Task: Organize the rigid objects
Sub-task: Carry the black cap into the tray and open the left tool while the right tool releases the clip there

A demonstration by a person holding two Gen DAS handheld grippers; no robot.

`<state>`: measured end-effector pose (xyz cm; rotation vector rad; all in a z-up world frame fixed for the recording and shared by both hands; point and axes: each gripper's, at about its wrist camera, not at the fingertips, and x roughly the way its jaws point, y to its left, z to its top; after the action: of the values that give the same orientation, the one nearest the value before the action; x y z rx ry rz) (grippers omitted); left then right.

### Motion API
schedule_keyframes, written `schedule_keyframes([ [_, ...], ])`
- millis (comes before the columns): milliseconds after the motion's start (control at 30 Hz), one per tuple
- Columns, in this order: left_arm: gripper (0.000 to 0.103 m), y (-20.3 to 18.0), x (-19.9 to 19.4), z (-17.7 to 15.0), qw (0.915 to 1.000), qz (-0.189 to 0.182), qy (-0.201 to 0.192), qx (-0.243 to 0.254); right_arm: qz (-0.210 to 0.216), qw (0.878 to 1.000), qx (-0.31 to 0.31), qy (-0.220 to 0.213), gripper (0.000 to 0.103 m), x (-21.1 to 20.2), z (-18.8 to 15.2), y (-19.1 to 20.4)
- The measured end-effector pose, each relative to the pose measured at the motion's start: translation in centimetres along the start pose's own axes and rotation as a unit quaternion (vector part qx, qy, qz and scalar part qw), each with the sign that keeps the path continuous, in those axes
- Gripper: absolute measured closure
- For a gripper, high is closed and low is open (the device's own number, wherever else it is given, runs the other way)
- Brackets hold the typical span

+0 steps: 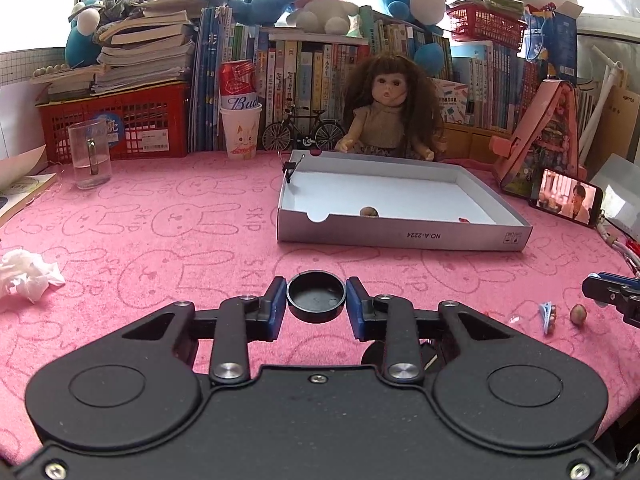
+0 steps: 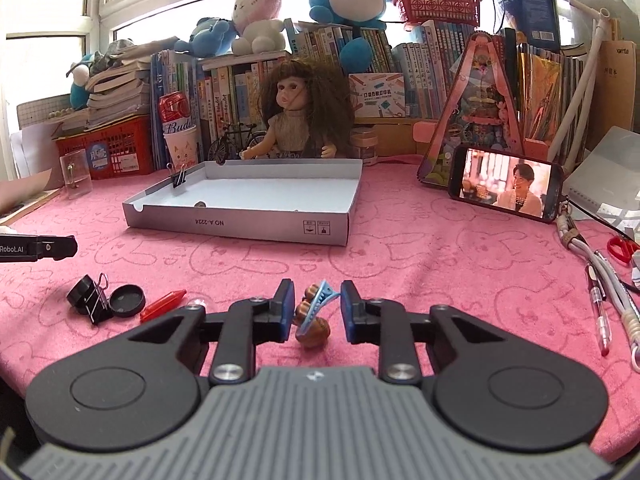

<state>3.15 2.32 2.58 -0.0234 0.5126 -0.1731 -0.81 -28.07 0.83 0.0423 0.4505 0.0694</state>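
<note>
Left gripper (image 1: 316,300): spread apart, its blue pads flanking a black round cap (image 1: 316,295) on either side; whether the pads already touch the cap's wall I cannot tell, so I count it as not yet clamped.
Left risk: the cap is shallow and smooth-walled; a squeeze taken high on its rim would likely pop it out or tip it, and a slip could send it rolling toward the near edge of the desk (image 1: 160,240).
Right gripper (image 2: 316,308): released, nothing held; a blue hair clip (image 2: 316,300) with brown beads lies tilted between the fingers, nearer the left one, with a brown nut-like piece (image 2: 314,334) just behind it toward the palm.
Right risk: closing here may catch clip and nut together, or pinch only the clip's thin tail, so it twists free in the lift.
Loose pieces: in the right wrist view a black binder clip (image 2: 90,300), a second black cap (image 2: 127,300) and a red pen-cap-like piece (image 2: 164,304) sit close together near the left gripper's side; a sweep could scatter them.
Box lid (image 1: 400,234): the shallow grey tray stands toward the far middle of the desk, well apart from both grippers, holding a small round nut (image 1: 369,212) and a binder clip (image 1: 289,170) on its left wall.
Carry risk: a low approach could knock its near wall.
Phone (image 2: 506,184): propped near the far right edge, beside the tray's right wall; a wide swing could topple it.
</note>
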Motion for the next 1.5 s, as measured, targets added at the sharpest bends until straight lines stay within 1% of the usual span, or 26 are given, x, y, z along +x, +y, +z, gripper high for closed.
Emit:
schedule_keyframes([
  [133,0.073,-0.2,0.8,1.9,0.9999,-0.006,-0.014,0.001,-0.001,1.000,0.022,-0.008,0.074,1.0,1.5,-0.4],
  [300,0.073,-0.8,2.4,4.2,0.9993,-0.008,-0.034,0.017,0.009,0.998,0.054,-0.009,0.074,2.6,3.4,-1.3],
  [400,0.073,-0.9,3.6,5.4,0.9992,-0.010,-0.035,0.016,0.015,0.998,0.068,-0.008,0.074,3.7,4.4,-1.8],
  [500,0.073,-0.9,5.3,6.6,0.9995,-0.015,-0.026,0.007,0.023,0.997,0.077,-0.002,0.074,5.0,5.4,-2.0],
  [767,0.073,-0.9,10.4,8.8,0.9999,-0.013,-0.002,-0.007,0.045,0.993,0.108,0.021,0.074,9.0,7.4,-2.2],
  [900,0.073,-1.2,13.3,9.5,0.9998,-0.006,0.018,-0.008,0.047,0.993,0.106,0.034,0.074,11.2,8.3,-1.8],
  [1200,0.073,-1.0,17.8,9.5,0.9975,0.002,0.067,-0.024,0.043,0.988,0.117,0.089,0.074,16.2,8.9,-1.7],
  [1300,0.073,-1.2,18.7,9.2,0.9971,0.007,0.073,-0.020,0.039,0.987,0.122,0.101,0.074,17.2,8.7,-1.7],
  [1400,0.073,-1.6,19.3,9.1,0.9968,0.006,0.078,-0.016,0.045,0.984,0.133,0.112,0.074,17.8,8.4,-1.7],
  [1500,0.073,-1.9,19.6,9.0,0.9967,0.007,0.080,-0.013,0.042,0.984,0.129,0.115,0.074,18.1,8.3,-1.4],
])
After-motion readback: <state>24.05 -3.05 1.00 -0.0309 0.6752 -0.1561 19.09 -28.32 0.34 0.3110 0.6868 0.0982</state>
